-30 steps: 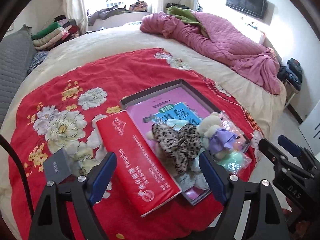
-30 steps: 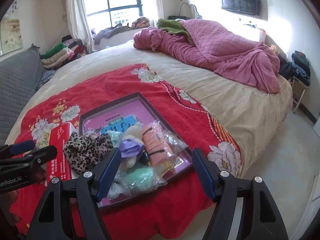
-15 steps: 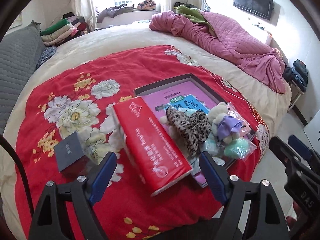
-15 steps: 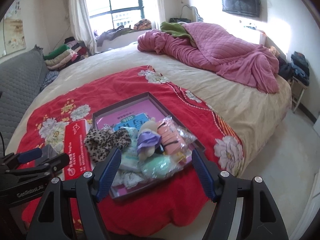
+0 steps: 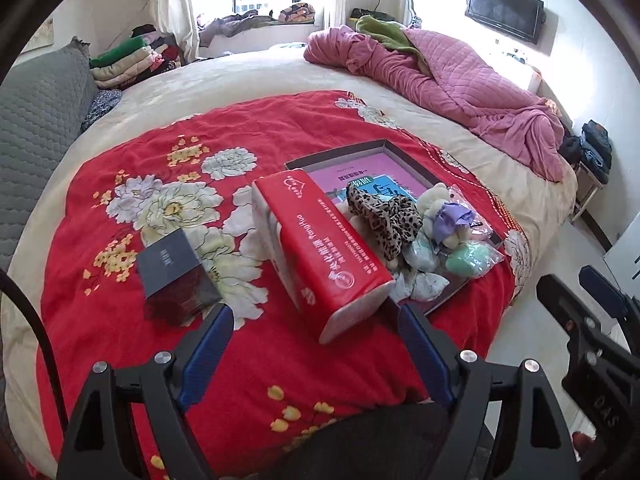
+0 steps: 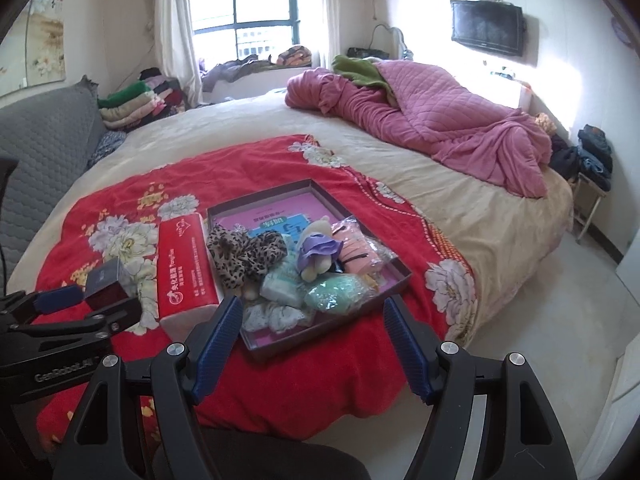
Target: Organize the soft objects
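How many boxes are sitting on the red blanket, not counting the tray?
2. The long red tissue box lies beside the tray, along its left edge. The small dark box sits alone, left of the tissue box. More could hide under the soft things.

Light: daylight from the window (image 6: pixel 244 8), bright on the right side of the room.
Glare: the wall (image 6: pixel 560 76) under the TV (image 6: pixel 486 28) is washed out to white.
Shadows: soft, just beside the things on the bed (image 5: pixel 248 80).
Sharpness: both views clear in the middle, no motion blur.
Edges: strong fisheye bend, dark round corners.
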Available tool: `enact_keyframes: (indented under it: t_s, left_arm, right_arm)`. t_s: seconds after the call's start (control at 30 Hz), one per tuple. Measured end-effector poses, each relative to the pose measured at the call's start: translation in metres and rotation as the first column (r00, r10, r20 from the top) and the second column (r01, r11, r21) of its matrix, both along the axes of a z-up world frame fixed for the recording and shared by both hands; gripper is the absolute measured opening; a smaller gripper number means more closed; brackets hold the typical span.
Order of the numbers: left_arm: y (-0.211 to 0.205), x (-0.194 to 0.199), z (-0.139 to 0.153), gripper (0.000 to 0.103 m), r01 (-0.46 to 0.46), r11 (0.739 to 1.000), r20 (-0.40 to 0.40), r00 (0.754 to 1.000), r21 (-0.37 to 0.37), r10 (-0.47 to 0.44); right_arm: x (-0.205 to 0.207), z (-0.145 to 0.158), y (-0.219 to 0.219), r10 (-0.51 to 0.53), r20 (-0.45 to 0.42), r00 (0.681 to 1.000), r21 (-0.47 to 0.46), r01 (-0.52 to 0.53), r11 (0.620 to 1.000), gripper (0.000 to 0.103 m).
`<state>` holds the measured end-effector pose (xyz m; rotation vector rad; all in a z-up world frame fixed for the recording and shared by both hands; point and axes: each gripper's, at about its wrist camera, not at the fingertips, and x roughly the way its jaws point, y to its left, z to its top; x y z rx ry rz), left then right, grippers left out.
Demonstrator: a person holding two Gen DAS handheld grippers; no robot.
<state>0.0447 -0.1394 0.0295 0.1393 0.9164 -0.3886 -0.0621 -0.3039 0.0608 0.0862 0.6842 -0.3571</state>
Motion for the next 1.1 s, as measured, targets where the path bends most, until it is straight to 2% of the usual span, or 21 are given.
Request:
enact_keyframes:
  t_s: [0.37,0.57,0.73,1.1]
  left_arm:
    - [0.012,-0.033,0.004,0.084,0.026,1.000,0.004,1.000,0.007,-0.026]
    - [0.016,-0.046,0.004,0.084,0.027,1.000,0.003,1.000,-0.003,-0.027]
    - [0.020,-0.054,0.001,0.084,0.025,1.000,-0.001,1.000,-0.003,-0.025]
    - [0.026,-0.059,-0.009,0.084,0.008,1.000,0.000,1.000,0.019,-0.008]
  right_arm:
    - [-0.028,0.006,0.016,-0.013,0.008,1.000,0.043,0.012,0.999,0.074]
    - [-0.041,0.002,0.028,0.012,-0.020,1.000,-0.008,-0.013,1.000,0.074]
    - [-0.043,-0.003,0.031,0.025,-0.045,0.999,-0.001,-0.025,1.000,0.074]
    - [-0.042,-0.006,0.036,0.045,-0.041,0.998,0.002,-0.045,0.999,0.074]
